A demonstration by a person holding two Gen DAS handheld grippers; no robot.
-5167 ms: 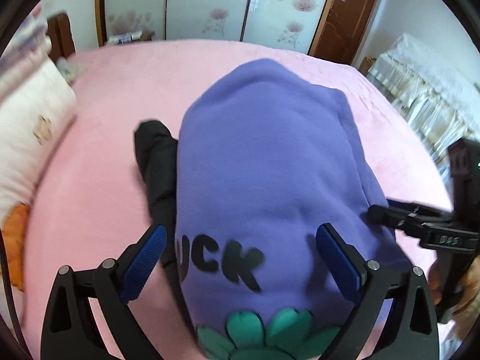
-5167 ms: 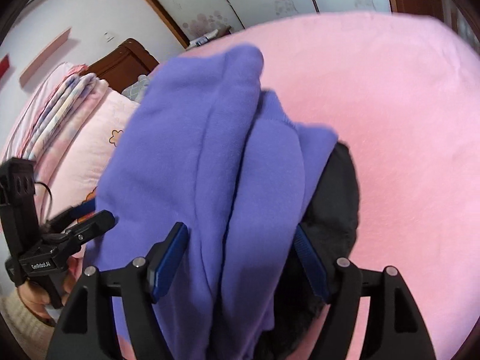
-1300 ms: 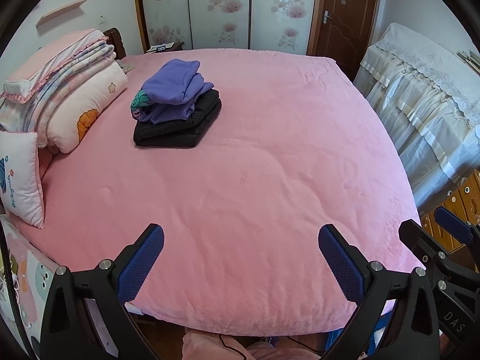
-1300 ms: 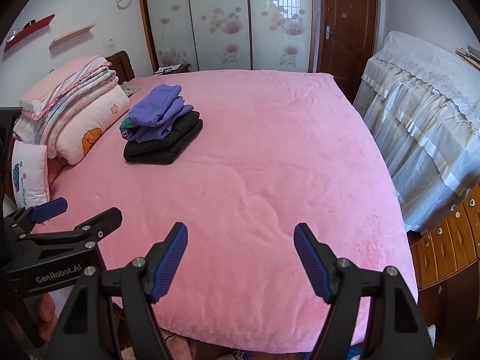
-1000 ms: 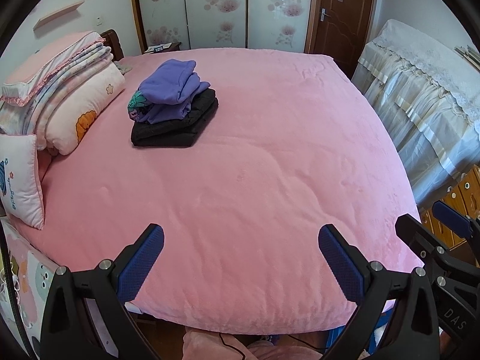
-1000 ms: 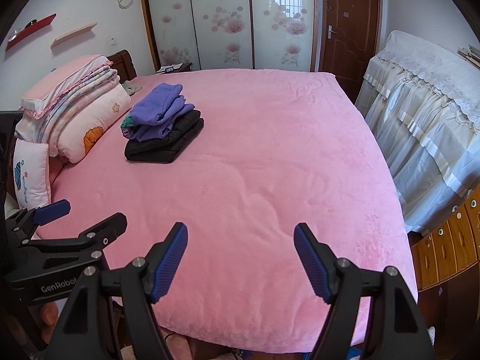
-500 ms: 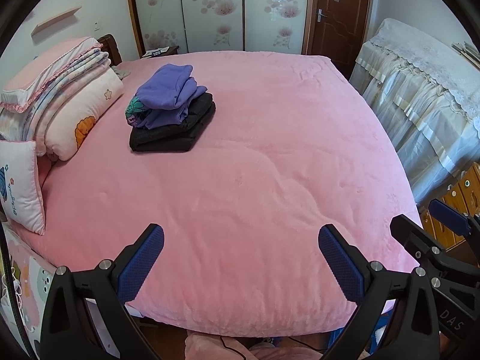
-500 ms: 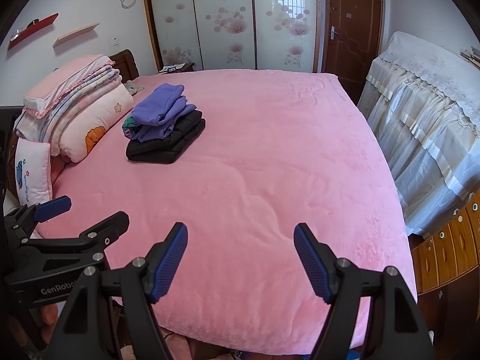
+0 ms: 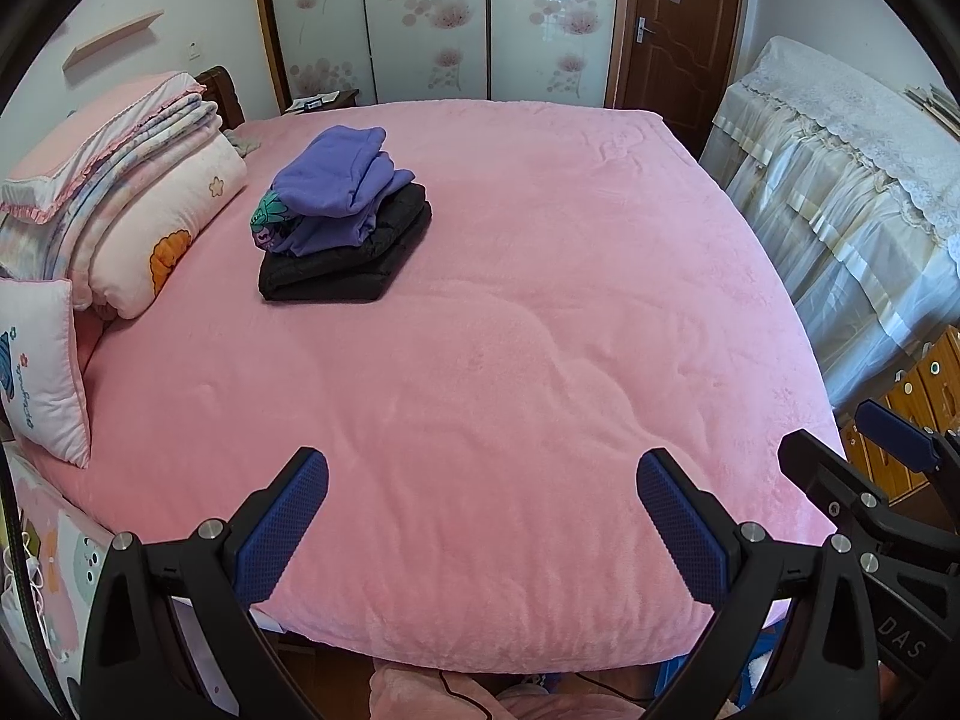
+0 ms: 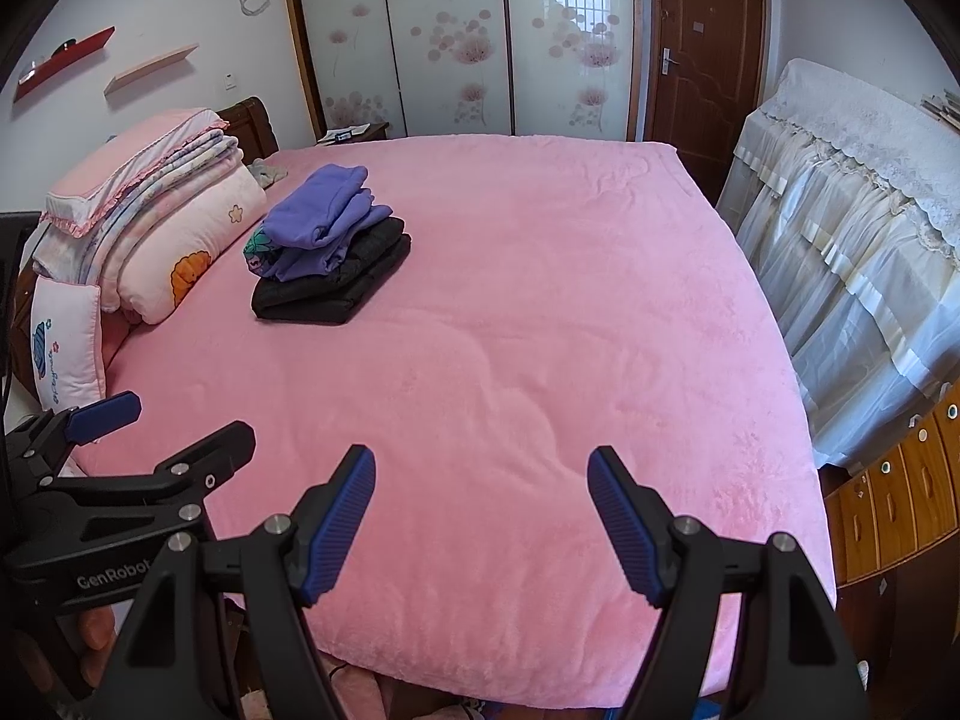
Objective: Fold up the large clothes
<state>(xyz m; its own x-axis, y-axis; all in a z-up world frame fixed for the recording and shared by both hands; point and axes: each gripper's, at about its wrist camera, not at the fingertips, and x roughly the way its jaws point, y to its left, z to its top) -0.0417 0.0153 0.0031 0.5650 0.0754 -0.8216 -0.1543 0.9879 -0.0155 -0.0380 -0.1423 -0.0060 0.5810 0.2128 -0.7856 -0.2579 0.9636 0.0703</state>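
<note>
Left wrist view. Left tongs (image 9: 480, 516): blue-padded fingers (image 9: 279, 531) spread wide, released, nothing between them, held over the near edge of the bed (image 9: 540, 360). Bed covered in a pink plush blanket. Purple sweatshirt (image 9: 336, 192): folded, green flower print showing at its left end, lying on top of a folded black garment (image 9: 348, 258); the stack sits on the far left part of the bed, well apart from the tongs. Folded quilts and pillows (image 9: 132, 192) piled just left of the stack. Small white cushion (image 9: 39, 366) at the bed's left edge. Right tongs (image 9: 840, 468) visible at the right margin. Wardrobe with flowered sliding doors (image 9: 432, 18) and a brown door (image 9: 678, 30) behind.

Right wrist view. Right tongs (image 10: 483, 516): fingers wide apart, released, empty, above the bed's (image 10: 540, 360) near edge. Purple sweatshirt (image 10: 318, 216) on the black garment (image 10: 336, 282), far left of the bed, beside the quilts and pillows (image 10: 156, 216). Left tongs (image 10: 162, 432) at lower left, gripped by a hand (image 10: 90, 630). Wooden drawers (image 10: 900, 492) at right, under a lace-draped piece of furniture (image 10: 852, 192).
</note>
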